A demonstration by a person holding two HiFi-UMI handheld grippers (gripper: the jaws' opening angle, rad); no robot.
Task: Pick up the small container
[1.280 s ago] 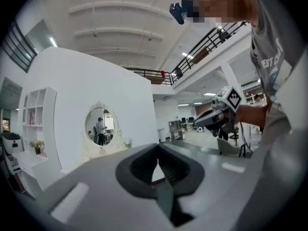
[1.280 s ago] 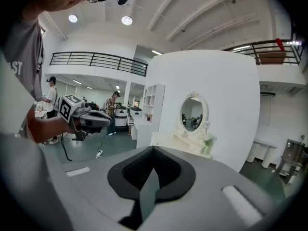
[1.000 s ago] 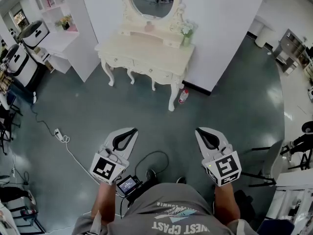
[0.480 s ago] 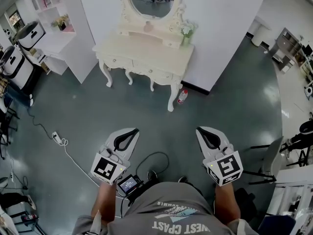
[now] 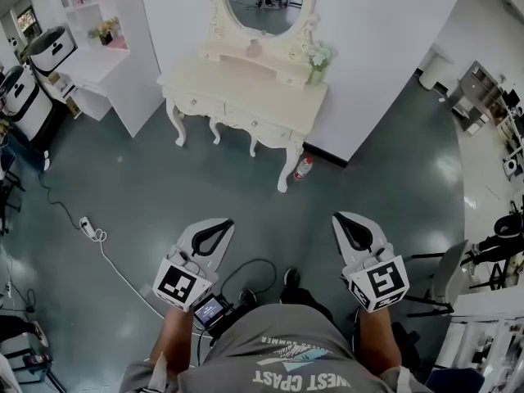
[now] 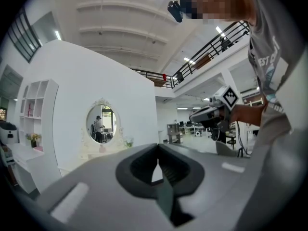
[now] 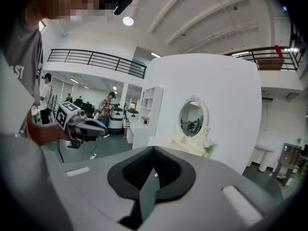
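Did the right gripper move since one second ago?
Yes, slightly: the right gripper has come a little closer to the bottle by the dressing table leg.

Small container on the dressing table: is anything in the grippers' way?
Nothing visible. Bare floor lies between the left gripper, the right gripper and the dressing table bearing the small container. A bottle only stands low beside the table.

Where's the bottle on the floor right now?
In the head view, right of centre, the bottle stands on the floor beside the dressing table's right front leg, at the base of the white wall.
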